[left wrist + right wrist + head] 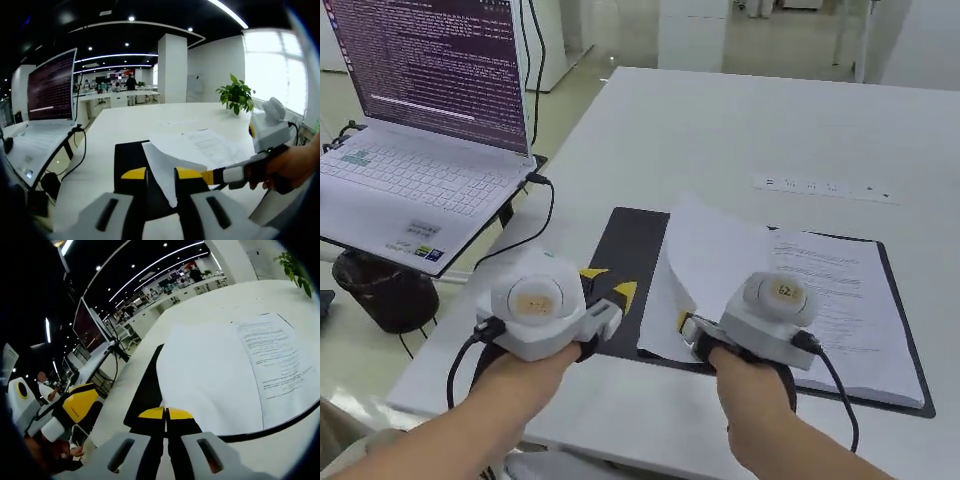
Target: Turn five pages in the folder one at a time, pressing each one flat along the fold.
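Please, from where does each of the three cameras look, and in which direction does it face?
Head view: from the person's head, forward and down at the open folder on the white table; both forearms show, holding the left gripper and the right gripper.
Left gripper view: low at the table's near edge, along its own open jaws toward the raised page; the right gripper and its hand enter from the right.
Right gripper view: at the folder's near edge, along its own shut jaws across the page; the left gripper is at the left.
Shared: all three see the folder, page and laptop.

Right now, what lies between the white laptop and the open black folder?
Head view: a thin black cable looping from the white laptop, then bare white tabletop to the black folder.
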